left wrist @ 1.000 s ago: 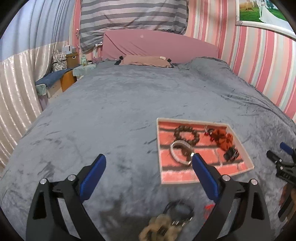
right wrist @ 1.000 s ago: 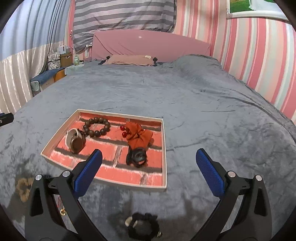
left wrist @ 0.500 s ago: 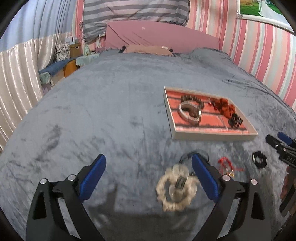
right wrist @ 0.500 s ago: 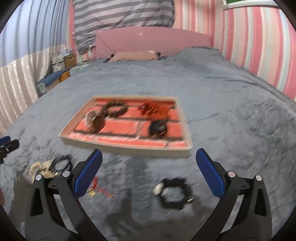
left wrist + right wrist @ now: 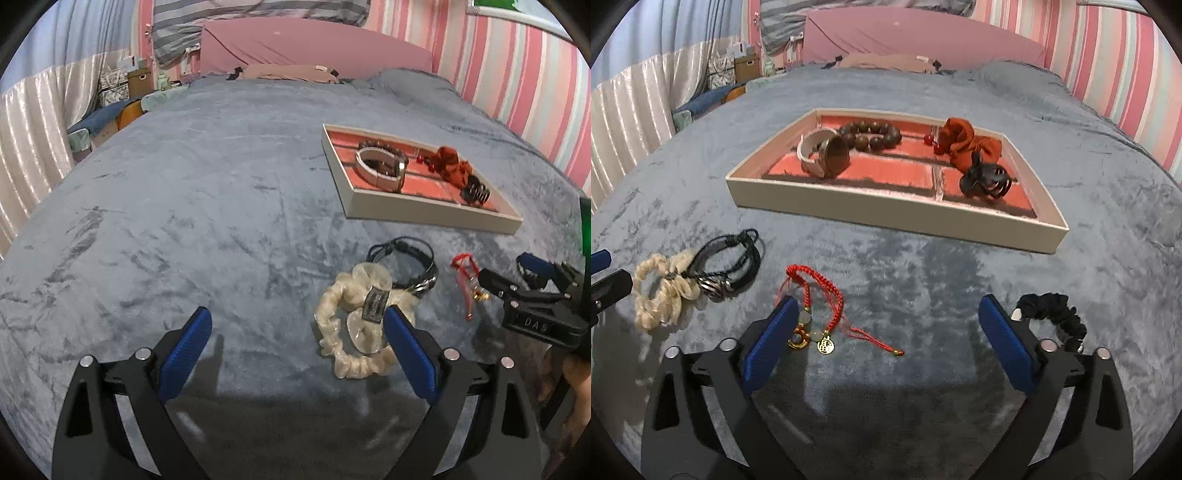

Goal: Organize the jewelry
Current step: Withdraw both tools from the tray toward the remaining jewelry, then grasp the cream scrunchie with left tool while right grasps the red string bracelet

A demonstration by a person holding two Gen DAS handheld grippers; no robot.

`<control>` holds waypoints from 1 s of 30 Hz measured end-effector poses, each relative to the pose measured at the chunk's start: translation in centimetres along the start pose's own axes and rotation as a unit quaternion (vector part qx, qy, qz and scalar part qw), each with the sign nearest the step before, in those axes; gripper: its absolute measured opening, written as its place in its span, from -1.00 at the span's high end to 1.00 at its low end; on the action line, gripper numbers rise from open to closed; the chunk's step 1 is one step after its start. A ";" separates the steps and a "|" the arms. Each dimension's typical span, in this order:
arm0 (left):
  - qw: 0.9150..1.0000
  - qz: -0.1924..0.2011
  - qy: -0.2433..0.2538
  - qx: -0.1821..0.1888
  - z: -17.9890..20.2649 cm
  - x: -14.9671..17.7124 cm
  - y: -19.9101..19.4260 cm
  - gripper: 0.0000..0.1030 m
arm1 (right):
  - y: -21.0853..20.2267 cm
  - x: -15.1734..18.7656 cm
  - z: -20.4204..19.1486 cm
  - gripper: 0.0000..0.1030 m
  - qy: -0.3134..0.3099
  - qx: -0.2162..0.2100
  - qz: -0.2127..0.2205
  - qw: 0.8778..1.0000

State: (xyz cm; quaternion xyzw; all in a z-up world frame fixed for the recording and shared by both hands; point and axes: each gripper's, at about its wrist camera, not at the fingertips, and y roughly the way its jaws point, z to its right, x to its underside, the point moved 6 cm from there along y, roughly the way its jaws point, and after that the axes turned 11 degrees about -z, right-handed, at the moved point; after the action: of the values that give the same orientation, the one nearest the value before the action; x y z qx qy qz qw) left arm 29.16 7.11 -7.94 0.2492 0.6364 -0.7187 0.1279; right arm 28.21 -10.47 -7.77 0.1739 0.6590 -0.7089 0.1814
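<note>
Left wrist view: the left tool (image 5: pixel 295 341) hangs wide apart over the grey bed (image 5: pixel 184 206), nothing between its pads. Its right pad sits just beside the cream scrunchie (image 5: pixel 354 321), which touches a black cord bracelet (image 5: pixel 410 264) on its far side. Farther right lies the red string bracelet (image 5: pixel 466 275), with the right tool (image 5: pixel 517 275) close by it. The tray (image 5: pixel 424 212) stands far right, already holding a watch (image 5: pixel 380 170), a bead bracelet, an orange bow and a black claw clip.

Right wrist view: the right tool (image 5: pixel 886 341) is wide but its jaws are closing, with only the charm end of the red string bracelet (image 5: pixel 816 295) just inside its left pad; the pads press on nothing. The black scrunchie (image 5: pixel 1056 317) lies just beyond its right pad. The tray (image 5: pixel 886 214) is beyond, the watch (image 5: pixel 823 155) in its left part, the claw clip (image 5: pixel 986 179) in its right.

By my reading, this is the approach to a pickup, four loose pieces left outside the tray. The next move calls for centring each tool over one piece, the left shifting right onto the cream scrunchie, before pinching and carrying to the tray.
</note>
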 end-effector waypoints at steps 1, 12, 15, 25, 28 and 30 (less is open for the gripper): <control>1.000 -0.007 0.001 0.000 -0.1 0.1 0.5 -0.78 | 0.4 0.1 -0.1 -0.72 0.000 0.000 -0.007 1.000; 1.000 -0.028 0.008 0.005 -0.8 0.0 2.9 0.02 | 1.8 0.0 -0.4 0.03 -0.003 -0.010 -0.019 1.000; 1.000 -0.026 0.005 0.010 -1.1 0.0 2.9 0.29 | 1.7 -0.1 -0.9 0.31 -0.012 -0.016 -0.017 1.000; 1.000 -0.013 -0.002 0.027 -1.6 -0.1 2.1 0.78 | 1.3 -0.1 -0.7 0.80 -0.001 -0.035 -0.010 0.999; 1.000 -0.006 0.002 0.026 -1.4 -0.1 1.7 0.79 | 0.8 -0.2 -0.4 0.88 0.004 -0.040 0.000 0.999; 1.000 0.003 0.006 0.021 -1.3 -0.3 1.3 0.79 | 0.4 -0.3 -0.2 0.92 0.009 -0.044 0.007 0.999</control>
State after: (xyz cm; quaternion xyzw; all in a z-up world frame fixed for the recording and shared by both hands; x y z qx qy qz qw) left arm 30.32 8.09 -8.98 0.2577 0.6211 -0.7301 0.1211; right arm 28.64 -10.28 -8.02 0.1766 0.6898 -0.6765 0.1878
